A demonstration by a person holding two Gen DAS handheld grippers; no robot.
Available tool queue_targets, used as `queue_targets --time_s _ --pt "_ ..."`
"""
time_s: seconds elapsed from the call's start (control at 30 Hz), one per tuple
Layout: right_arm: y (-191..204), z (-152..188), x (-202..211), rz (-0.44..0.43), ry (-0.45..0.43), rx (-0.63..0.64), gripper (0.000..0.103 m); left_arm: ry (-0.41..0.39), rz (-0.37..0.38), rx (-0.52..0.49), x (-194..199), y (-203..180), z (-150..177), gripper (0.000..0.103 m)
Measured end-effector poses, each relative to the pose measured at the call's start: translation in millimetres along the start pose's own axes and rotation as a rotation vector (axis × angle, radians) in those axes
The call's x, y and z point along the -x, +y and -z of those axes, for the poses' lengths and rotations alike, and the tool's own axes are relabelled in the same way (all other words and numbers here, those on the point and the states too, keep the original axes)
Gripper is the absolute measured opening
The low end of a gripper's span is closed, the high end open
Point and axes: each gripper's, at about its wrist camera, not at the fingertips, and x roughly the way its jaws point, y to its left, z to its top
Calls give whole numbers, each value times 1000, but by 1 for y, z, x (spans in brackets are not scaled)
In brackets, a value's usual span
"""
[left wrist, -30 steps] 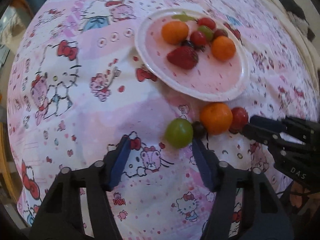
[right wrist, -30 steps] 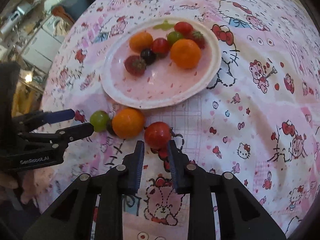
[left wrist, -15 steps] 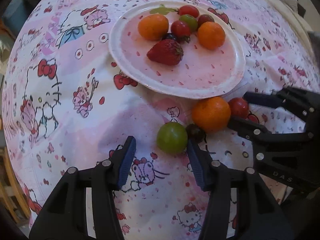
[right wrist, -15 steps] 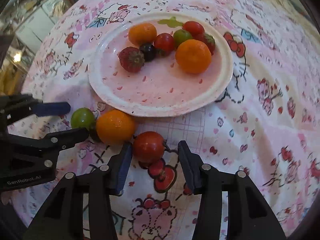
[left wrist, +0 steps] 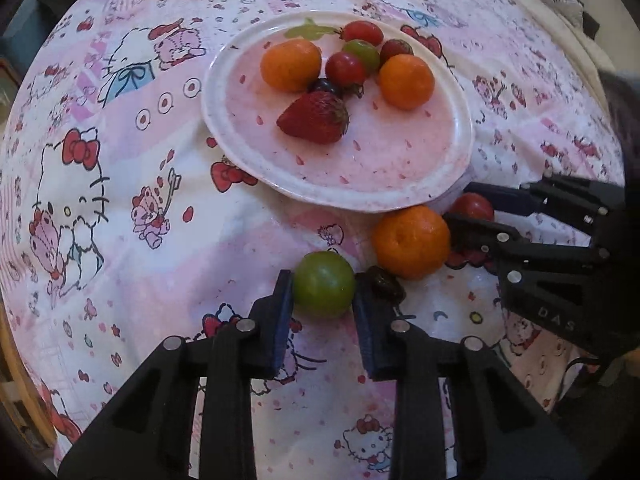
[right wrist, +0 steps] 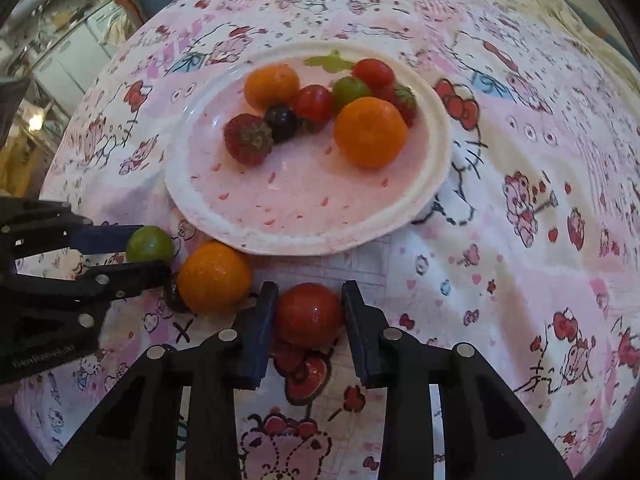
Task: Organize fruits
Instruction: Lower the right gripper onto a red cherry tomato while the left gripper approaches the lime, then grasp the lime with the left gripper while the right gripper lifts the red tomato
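A green tomato [left wrist: 324,280] lies on the cloth in front of the white plate [left wrist: 216,120]. My left gripper [left wrist: 322,298] has its jaws closing, and both pads touch the tomato's sides. Beside it lie a dark grape [left wrist: 386,282] and an orange [left wrist: 412,240]. A red tomato [right wrist: 310,316] sits between the pads of my right gripper [right wrist: 310,308], whose jaws are closing and touch it on both sides. The plate [right wrist: 180,200] holds two oranges, strawberries, small tomatoes and a dark grape.
A pink cartoon-print tablecloth [left wrist: 120,200] covers the round table. Beyond the table's left edge stand white cabinets [right wrist: 68,52]. The two grippers work close together, with the loose orange [right wrist: 214,276] between them. Bare plate surface lies at the plate's near side.
The left gripper moved forward around the green tomato and its jaws narrowed onto it. The right jaws opened from shut, slid around the red tomato, then narrowed onto it.
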Motion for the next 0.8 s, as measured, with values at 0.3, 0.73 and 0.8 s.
queue_targets --time_s 0.3,0.73,0.8 --pt "-14 7 16 -43 -25 -55 34 -77 -6 85 26 18 10 25" --pt "-8 8 78 -93 -198 -66 34 -320 -4 184 95 41 20 25" --pt "-10 2 91 -100 -241 -76 34 -362 9 187 109 41 15 25"
